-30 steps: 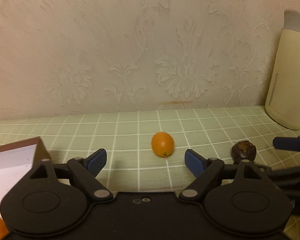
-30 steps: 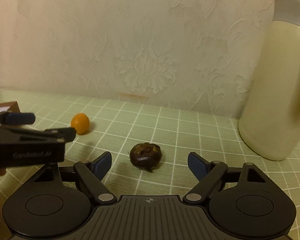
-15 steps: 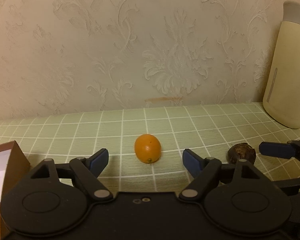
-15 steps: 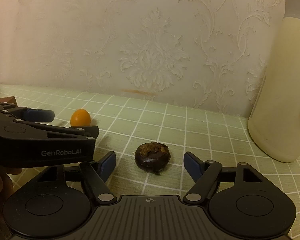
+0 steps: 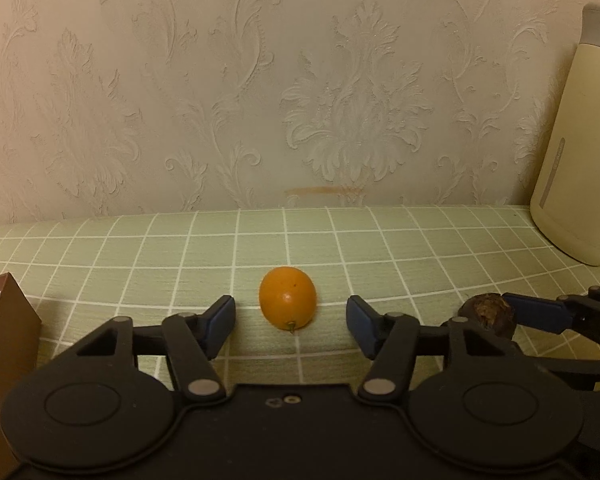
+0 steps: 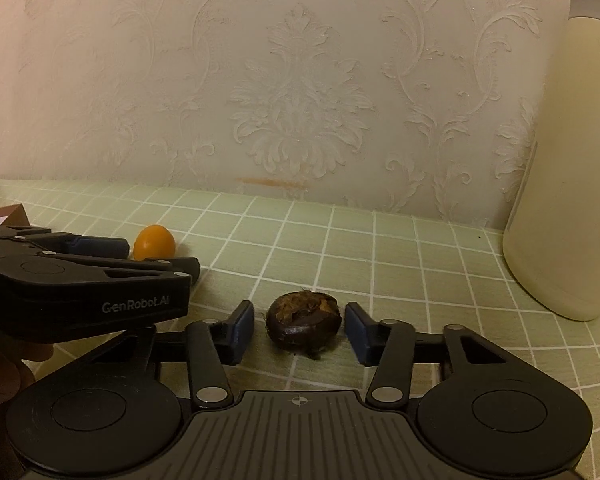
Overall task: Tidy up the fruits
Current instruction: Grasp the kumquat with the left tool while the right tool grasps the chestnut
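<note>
1. Both claws have advanced since a second ago. Left claw (image 5: 290, 320), open, now brackets the orange fruit (image 5: 287, 298); right claw (image 6: 299, 326), open, brackets the brown fruit (image 6: 304, 317). Neither touches; grasps look imminent.
2. Both fruits rest on the tabletop (image 6: 400, 264).
3. Left view alone shows the box (image 5: 8, 312) at 9 o'clock; bottle (image 6: 564, 168) at 2 o'clock.
</note>
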The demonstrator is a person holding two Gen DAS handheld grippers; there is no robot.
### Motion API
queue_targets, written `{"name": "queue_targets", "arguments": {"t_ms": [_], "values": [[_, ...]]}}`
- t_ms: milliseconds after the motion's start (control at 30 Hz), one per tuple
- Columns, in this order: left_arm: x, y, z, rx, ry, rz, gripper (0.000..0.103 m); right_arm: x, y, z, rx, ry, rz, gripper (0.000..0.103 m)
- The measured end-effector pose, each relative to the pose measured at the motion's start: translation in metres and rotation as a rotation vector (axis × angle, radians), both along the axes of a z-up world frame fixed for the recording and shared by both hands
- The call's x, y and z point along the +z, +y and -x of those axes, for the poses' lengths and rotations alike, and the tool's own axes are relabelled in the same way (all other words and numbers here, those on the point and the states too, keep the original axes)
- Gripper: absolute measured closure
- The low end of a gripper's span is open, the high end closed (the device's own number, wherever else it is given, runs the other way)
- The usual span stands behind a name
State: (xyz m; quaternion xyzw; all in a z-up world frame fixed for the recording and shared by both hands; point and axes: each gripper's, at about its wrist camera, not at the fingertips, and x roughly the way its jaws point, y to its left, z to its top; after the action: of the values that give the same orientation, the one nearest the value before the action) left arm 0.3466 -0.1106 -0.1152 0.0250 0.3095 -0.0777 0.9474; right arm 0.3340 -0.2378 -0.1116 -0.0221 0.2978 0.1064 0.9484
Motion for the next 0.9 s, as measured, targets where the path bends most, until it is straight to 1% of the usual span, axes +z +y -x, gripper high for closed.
{"name": "queue_targets", "arguments": {"t_ms": [33,67,100,167,333,533,900], "values": [[0.000,0.000,0.000,-0.002,-0.003,-0.002,0.063,0.000,0.001,0.000,-0.001,-0.002,0.002,0.060],[0.001,-0.001,0.000,-0.009,-0.008,-0.005,0.079,0.000,0.001,-0.001,-0.006,-0.006,0.004,0.063],[0.001,-0.003,0.000,-0.011,-0.012,-0.017,0.083,0.000,0.000,-0.002,-0.010,-0.005,0.000,0.064],[0.001,-0.005,0.001,-0.010,-0.014,-0.029,0.084,0.000,0.000,-0.004,-0.013,-0.001,-0.005,0.064],[0.002,-0.003,0.006,-0.007,-0.017,-0.020,0.084,0.000,0.001,-0.004,-0.017,0.000,-0.005,0.064],[0.007,-0.004,0.022,-0.006,-0.010,-0.025,0.084,0.002,-0.002,0.002,-0.021,-0.001,0.003,0.064],[0.024,-0.004,0.066,-0.003,-0.014,-0.045,0.084,0.013,-0.010,0.036,-0.021,-0.009,0.013,0.064]]}}
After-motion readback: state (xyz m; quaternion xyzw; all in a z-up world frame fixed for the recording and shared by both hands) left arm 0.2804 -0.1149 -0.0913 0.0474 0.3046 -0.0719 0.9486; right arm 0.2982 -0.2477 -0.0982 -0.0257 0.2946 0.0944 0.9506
